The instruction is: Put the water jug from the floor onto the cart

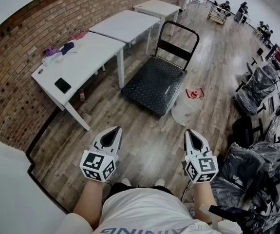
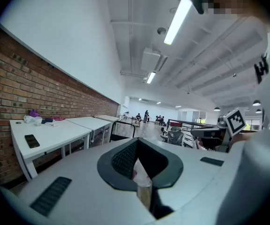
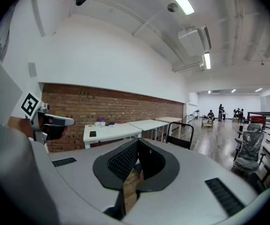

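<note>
I have both grippers low in front of me, on my side of the cart (image 1: 149, 82) and well short of it. The left gripper (image 1: 116, 129) has its jaws drawn fully together with nothing between them. The right gripper (image 1: 190, 132) is the same, closed and empty. Ahead of the right gripper, the water jug (image 1: 183, 111) is on the wooden floor just off the cart's near right corner. It is clear plastic with a red piece at its far side, and I cannot tell whether it touches the deck edge. The cart is a black flat platform with an upright push handle (image 1: 178, 37) at its far end. Left of the cart stands a row of white tables (image 1: 88, 57) along a brick wall (image 1: 13, 82). The nearest table carries a black phone (image 1: 62, 85) and some bundled cloth (image 1: 57, 52). Right of the cart are chairs wrapped in plastic (image 1: 256, 89), and far beyond it people (image 1: 225, 8) sit at the room's end
</note>
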{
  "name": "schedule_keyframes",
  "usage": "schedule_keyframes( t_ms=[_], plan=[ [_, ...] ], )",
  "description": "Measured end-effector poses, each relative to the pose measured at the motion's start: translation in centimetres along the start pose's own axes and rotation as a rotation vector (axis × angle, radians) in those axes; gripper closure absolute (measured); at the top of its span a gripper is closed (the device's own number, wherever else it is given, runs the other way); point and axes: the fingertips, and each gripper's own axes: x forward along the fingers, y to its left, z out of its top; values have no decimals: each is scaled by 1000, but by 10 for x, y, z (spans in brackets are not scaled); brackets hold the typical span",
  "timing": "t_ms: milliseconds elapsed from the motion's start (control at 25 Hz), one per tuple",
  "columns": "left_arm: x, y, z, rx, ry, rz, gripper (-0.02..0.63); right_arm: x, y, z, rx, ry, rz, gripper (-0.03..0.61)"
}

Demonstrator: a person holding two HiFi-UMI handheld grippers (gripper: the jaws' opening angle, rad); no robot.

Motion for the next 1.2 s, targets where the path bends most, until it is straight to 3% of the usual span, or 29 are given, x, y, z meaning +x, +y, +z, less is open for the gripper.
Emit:
schedule_keyframes(
  t_ms=[240,560,880,1200],
  plan=[
    [-12,41,-7,-31,7,-15,615,29,38,-3,11,20,-15,575],
    [-8,76,-28,-66,36,-10,615,71,70,-20,5,101,50,575],
    [27,120,-21,-66,55,73,615,146,50,-15,35,83,106,575],
    [112,133,12,-36,62,114,614,225,-4,-2,69,64,165,575]
  ],
)
